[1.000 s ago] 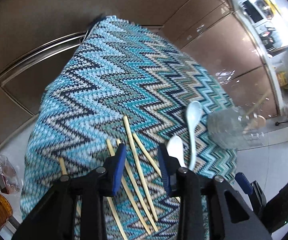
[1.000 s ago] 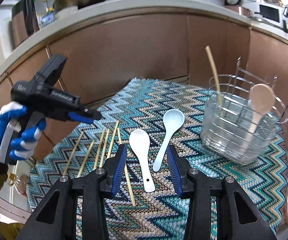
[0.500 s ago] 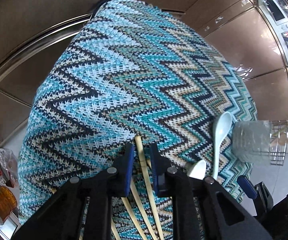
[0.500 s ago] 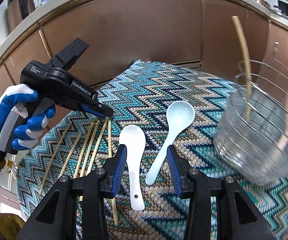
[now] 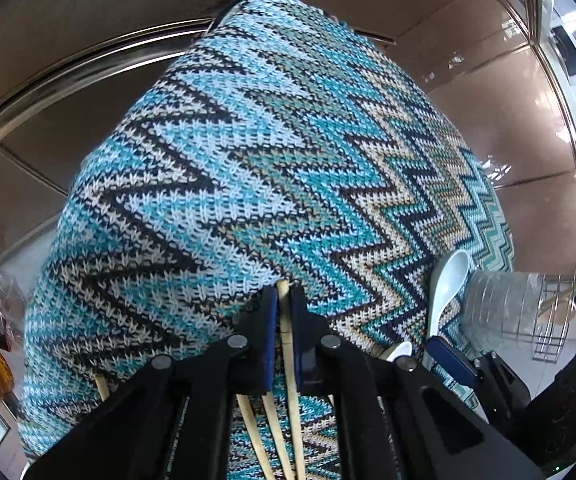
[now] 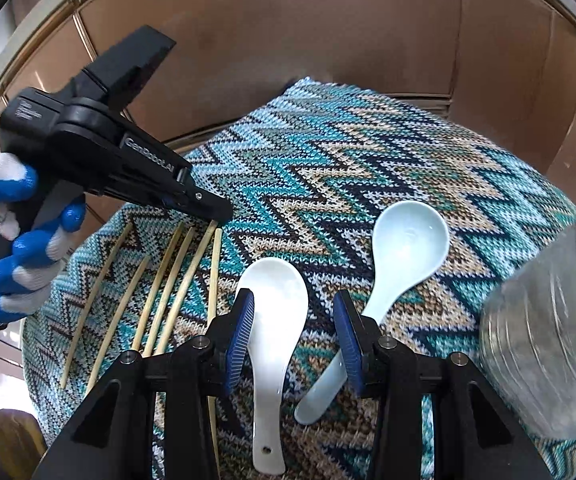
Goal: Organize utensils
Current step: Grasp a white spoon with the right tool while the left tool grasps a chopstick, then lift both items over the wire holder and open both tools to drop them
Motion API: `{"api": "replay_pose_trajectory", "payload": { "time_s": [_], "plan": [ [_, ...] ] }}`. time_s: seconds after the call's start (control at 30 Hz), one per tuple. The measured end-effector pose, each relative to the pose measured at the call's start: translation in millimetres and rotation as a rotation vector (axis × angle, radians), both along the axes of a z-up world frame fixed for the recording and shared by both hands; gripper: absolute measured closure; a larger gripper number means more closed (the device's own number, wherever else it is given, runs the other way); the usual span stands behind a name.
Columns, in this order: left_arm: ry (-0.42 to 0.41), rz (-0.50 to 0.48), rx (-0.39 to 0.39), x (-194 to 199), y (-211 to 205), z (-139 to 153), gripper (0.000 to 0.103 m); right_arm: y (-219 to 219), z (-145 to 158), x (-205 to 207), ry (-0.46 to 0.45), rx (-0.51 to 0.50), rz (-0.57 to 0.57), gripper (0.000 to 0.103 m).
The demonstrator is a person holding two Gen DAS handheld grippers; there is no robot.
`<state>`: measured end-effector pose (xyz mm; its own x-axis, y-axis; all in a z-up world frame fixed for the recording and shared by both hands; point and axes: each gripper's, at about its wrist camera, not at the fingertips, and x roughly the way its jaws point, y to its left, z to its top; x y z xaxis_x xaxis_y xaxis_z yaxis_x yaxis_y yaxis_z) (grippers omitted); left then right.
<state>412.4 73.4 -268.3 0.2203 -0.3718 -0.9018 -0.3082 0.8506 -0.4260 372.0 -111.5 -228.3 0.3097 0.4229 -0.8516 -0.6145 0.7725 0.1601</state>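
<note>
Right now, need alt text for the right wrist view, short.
The right gripper hangs open over a white spoon on a zigzag knit cloth, a pale blue spoon beside it. At left, a gloved hand holds the left gripper shut on one chopstick among several.

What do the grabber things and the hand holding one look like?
Both are black plastic grabbers with silver screws. The right gripper has two fingers lined with ribbed blue pads. The left gripper is a chunky black pistol-shaped tool with pale lettering on its side. The hand around its grey handle wears a white knitted glove with blue coated fingertips.
</note>
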Motion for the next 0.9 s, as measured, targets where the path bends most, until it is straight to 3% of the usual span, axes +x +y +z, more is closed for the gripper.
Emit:
{"api": "replay_pose_trajectory", "payload": {
  "time_s": [0.4,0.47,0.53,0.57,0.73,0.9],
  "plan": [
    [0.0,0.062,-0.031,-2.7,4.9,-0.8,0.098,12.4,-19.9,33.9,0.131,0.006,0.057,0.062],
    [-0.001,0.067,-0.031,-2.9,5.2,-0.3,0.098,14.0,-21.0,38.8,0.146,0.01,0.069,0.068],
    [-0.003,0.075,-0.036,-3.1,5.7,0.0,0.098,15.5,-20.3,42.1,0.158,0.008,0.085,0.087],
    [-0.004,0.081,-0.038,-3.3,4.4,-0.5,0.098,16.3,-19.7,42.7,0.16,0.005,0.096,0.091],
    [-0.044,0.113,-0.063,-10.6,6.9,3.8,0.098,12.2,-8.2,31.9,0.106,-0.021,0.108,0.098],
    [-0.11,0.106,-0.051,-19.8,3.8,22.0,0.098,2.1,10.4,9.3,0.019,-0.043,0.079,0.099]
  ]
}}
